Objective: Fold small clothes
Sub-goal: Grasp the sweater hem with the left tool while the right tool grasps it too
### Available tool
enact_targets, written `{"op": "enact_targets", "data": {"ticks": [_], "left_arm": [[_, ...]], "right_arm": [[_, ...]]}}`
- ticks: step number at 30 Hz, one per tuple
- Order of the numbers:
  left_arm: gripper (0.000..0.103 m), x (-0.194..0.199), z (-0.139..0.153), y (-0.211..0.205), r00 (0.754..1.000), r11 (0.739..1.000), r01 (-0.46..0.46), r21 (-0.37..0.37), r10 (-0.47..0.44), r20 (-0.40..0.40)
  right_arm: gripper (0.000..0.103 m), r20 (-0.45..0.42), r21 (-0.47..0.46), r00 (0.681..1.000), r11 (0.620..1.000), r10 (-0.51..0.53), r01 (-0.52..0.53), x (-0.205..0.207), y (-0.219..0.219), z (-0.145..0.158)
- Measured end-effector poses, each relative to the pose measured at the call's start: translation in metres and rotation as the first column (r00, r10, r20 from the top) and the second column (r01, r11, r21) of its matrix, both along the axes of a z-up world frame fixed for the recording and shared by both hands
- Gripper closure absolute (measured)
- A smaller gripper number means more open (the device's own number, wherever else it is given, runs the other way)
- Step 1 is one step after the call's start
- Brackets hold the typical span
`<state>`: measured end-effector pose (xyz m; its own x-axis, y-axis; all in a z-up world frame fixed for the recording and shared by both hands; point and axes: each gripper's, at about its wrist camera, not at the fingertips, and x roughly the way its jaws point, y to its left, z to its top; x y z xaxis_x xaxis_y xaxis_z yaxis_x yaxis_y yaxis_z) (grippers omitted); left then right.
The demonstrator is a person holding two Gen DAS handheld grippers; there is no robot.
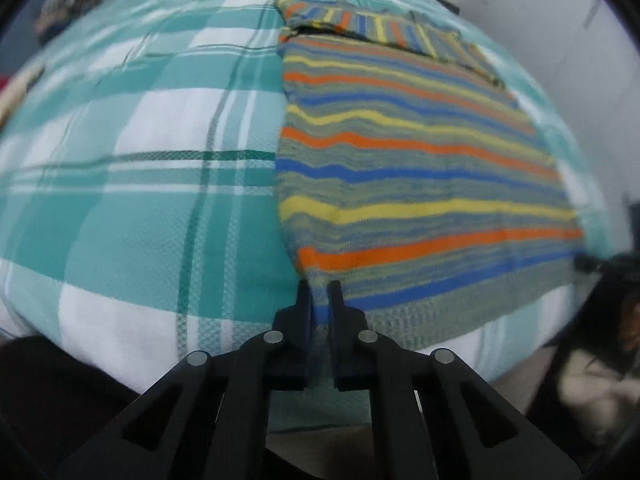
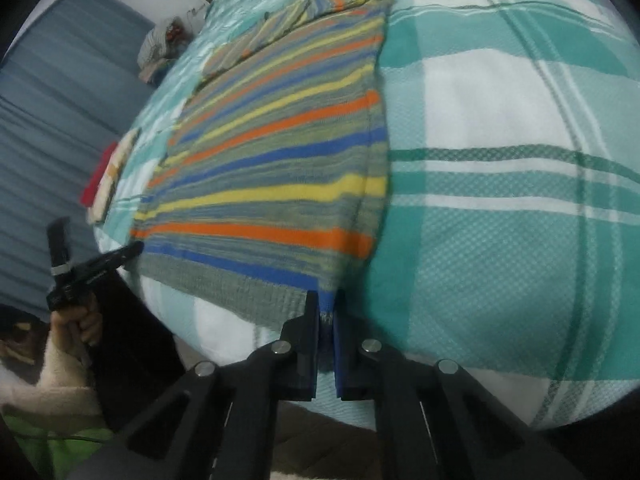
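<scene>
A small striped knit sweater [image 1: 420, 168], with orange, yellow, blue and grey-green bands, lies flat on a teal-and-white checked bedspread [image 1: 140, 160]. Its sleeves are folded across the top. My left gripper [image 1: 319, 286] is shut on the sweater's near left hem corner. In the right wrist view the sweater [image 2: 280, 160] spreads away to the left, and my right gripper [image 2: 326, 296] is shut on its near right hem corner. The left gripper [image 2: 92, 270] and the hand holding it also show at the far left of the right wrist view.
The bedspread [image 2: 500, 160] runs wide on the outer side of each gripper. A red and cream item [image 2: 104, 176] and a small pile of things [image 2: 160, 48] lie at the bed's far edge, beside a grey-blue wall. The bed's near edge is just below both grippers.
</scene>
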<state>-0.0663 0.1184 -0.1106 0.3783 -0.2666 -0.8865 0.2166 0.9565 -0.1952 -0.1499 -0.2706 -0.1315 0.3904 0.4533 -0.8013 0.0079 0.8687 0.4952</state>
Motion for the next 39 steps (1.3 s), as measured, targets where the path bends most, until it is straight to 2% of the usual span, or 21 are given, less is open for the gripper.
{"op": "enact_targets", "data": {"ticks": [4,6,9,11,15,18,22,23,25,26,27,28,29,30,31,33,35,36,37,38,39], "left_arm": [[0.098,0.013,0.02,0.014,0.999,0.988,-0.03,-0.152,0.027,-0.017],[0.098,0.036,0.036,0.02,0.999,0.976,-0.031,-0.214,0.034,0.01],[0.098,0.08,0.06,0.02,0.996,0.966,-0.03,-0.256,0.052,0.078],[0.098,0.112,0.07,0.017,0.991,0.964,-0.029,-0.263,0.062,0.117],[0.098,0.194,0.078,0.005,0.982,0.961,-0.038,-0.275,0.086,0.165],[0.098,0.253,0.073,-0.009,0.981,0.963,-0.053,-0.265,0.1,0.167],[0.097,0.322,0.058,-0.028,0.988,0.964,-0.062,-0.258,0.097,0.124],[0.095,0.341,0.051,-0.032,0.99,0.964,-0.072,-0.257,0.101,0.102],[0.085,0.381,0.038,-0.033,0.979,0.958,-0.157,-0.24,0.183,0.091],[0.074,0.392,0.035,-0.032,0.969,0.955,-0.211,-0.209,0.233,0.085],[0.066,0.4,0.035,-0.024,0.947,0.938,-0.29,-0.191,0.309,0.083],[0.064,0.399,0.038,-0.013,0.929,0.915,-0.331,-0.232,0.359,0.093],[0.055,0.395,0.041,-0.003,0.916,0.892,-0.344,-0.292,0.387,0.103],[0.041,0.386,0.045,0.01,0.908,0.867,-0.342,-0.363,0.404,0.11],[0.037,0.38,0.048,0.017,0.906,0.86,-0.336,-0.383,0.407,0.119],[0.034,0.362,0.055,0.027,0.907,0.884,-0.317,-0.343,0.388,0.161],[0.034,0.343,0.057,0.028,0.928,0.915,-0.267,-0.303,0.329,0.177],[0.032,0.33,0.055,0.024,0.946,0.934,-0.228,-0.275,0.28,0.166],[0.03,0.317,0.053,0.017,0.96,0.949,-0.193,-0.25,0.236,0.154],[0.027,0.304,0.048,0.01,0.973,0.965,-0.152,-0.216,0.184,0.139],[0.025,0.289,0.04,0.0,0.983,0.98,-0.115,-0.166,0.136,0.122]], "right_arm": [[0.097,0.077,0.061,0.997,0.998,-0.02,0.016,0.006,-0.009,0.034],[0.097,0.132,0.077,0.991,0.997,-0.031,0.021,0.02,-0.015,0.054],[0.097,0.211,0.087,0.975,0.995,-0.065,0.047,0.059,-0.027,0.076],[0.097,0.262,0.073,0.96,0.994,-0.095,0.078,0.094,-0.038,0.087],[0.097,0.299,0.08,0.944,0.989,-0.141,0.123,0.171,-0.054,0.095],[0.097,0.284,0.088,0.943,0.985,-0.171,0.151,0.236,-0.071,0.093],[0.097,0.233,0.123,0.944,0.971,-0.231,0.207,0.308,-0.095,0.079],[0.097,0.226,0.144,0.941,0.964,-0.25,0.222,0.324,-0.102,0.074],[0.095,0.227,0.256,0.928,0.938,-0.295,0.236,0.366,-0.125,0.054],[0.091,0.226,0.274,0.909,0.918,-0.351,0.287,0.376,-0.135,0.046],[0.087,0.22,0.277,0.876,0.888,-0.43,0.366,0.379,-0.145,0.039],[0.083,0.208,0.304,0.84,0.85,-0.501,0.431,0.377,-0.156,0.033],[0.083,0.212,0.339,0.823,0.83,-0.526,0.443,0.372,-0.161,0.032],[0.083,0.235,0.357,0.811,0.824,-0.536,0.441,0.365,-0.166,0.035],[0.083,0.258,0.34,0.812,0.836,-0.523,0.43,0.36,-0.167,0.04],[0.083,0.319,0.22,0.837,0.894,-0.444,0.39,0.348,-0.16,0.055],[0.083,0.327,0.126,0.876,0.935,-0.355,0.332,0.336,-0.148,0.063],[0.083,0.31,0.093,0.898,0.95,-0.312,0.298,0.329,-0.139,0.064],[0.074,0.287,0.063,0.923,0.966,-0.258,0.25,0.32,-0.127,0.063],[0.056,0.27,0.038,0.938,0.976,-0.218,0.216,0.311,-0.116,0.062],[0.047,0.255,0.007,0.951,0.984,-0.175,0.179,0.298,-0.103,0.06]]}}
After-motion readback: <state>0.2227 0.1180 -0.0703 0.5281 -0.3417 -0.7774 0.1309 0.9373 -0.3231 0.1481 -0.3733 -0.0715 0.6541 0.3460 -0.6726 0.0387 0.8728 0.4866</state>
